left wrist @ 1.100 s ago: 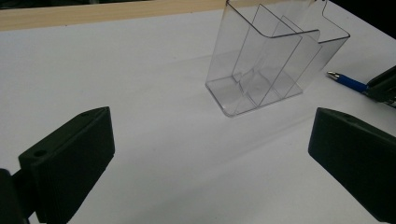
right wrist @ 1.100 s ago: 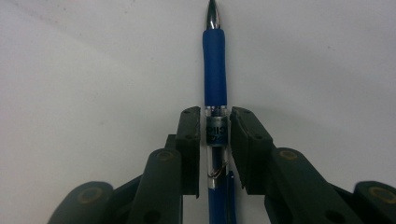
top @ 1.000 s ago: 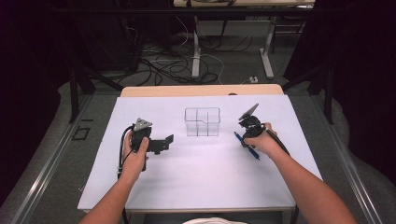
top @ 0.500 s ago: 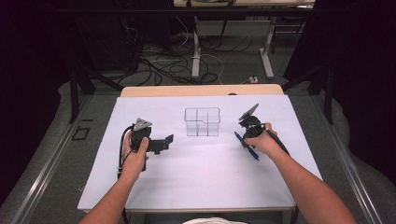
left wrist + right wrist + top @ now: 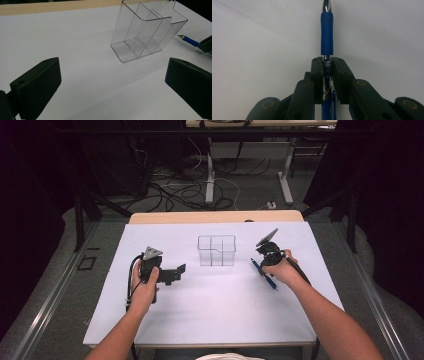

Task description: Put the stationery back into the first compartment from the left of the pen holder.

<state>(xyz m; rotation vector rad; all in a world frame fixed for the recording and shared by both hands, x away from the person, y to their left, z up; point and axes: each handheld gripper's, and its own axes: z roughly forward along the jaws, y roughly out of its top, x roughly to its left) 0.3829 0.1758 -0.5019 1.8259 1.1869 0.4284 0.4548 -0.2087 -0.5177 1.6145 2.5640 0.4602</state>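
The right gripper clamps its jaws on a blue pen lying on the white table right of the clear divided organizer, while the left gripper gapes wide, holding nothing.

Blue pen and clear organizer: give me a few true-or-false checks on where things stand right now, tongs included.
1. The right tongs are shut on the blue pen. True.
2. The pen already stands in the clear organizer. False: it lies on the white table, to the organizer's right in the high view.
3. The left tongs are open with nothing between them. True.
4. The organizer lies tipped on its side. False: it stands upright, open top up.
5. The organizer holds several pens. False: its compartments are empty.
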